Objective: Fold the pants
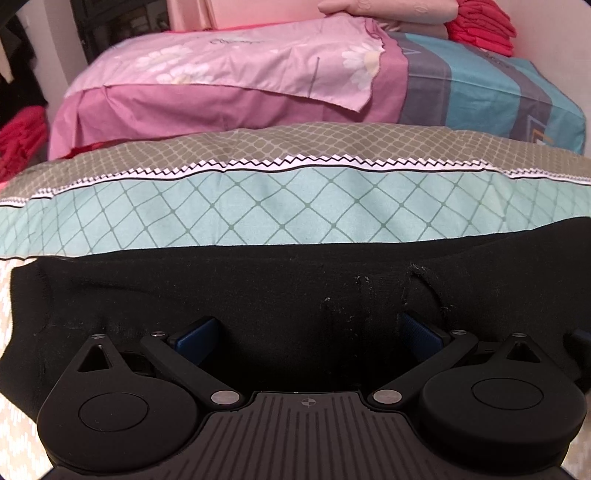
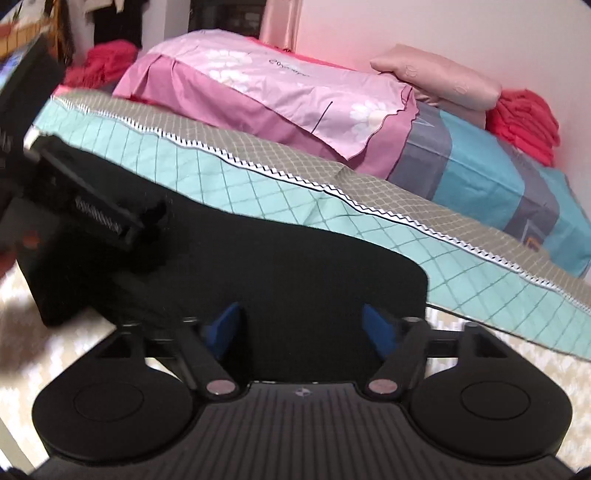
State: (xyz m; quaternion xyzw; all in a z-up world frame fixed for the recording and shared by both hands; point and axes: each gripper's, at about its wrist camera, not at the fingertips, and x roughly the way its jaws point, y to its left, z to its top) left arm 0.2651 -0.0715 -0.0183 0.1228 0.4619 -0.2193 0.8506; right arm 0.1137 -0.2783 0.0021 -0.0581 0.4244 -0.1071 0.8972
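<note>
Black pants filled the foreground of the left wrist view, lying flat across the near part of the bed, their far edge running along the teal sheet. Just above them stood the left gripper, its jaws wide, blue pads on either side with nothing pinched between them; whether the tips touched the cloth could not be told. Beyond the teal sheet's zigzag border sat a pink quilt and a striped quilt side by side, with a pillow and red cloth at the far right corner. From the right wrist view, the right gripper also stood wide, blue pads apart over the pants' near right corner, gripping nothing. Those pants lay as a dark rounded slab at the near edge of the teal sheet. At the left, the left gripper reached down onto the pants, blurred. Farther back rested the pink quilt, the pillow and red cloth.
</note>
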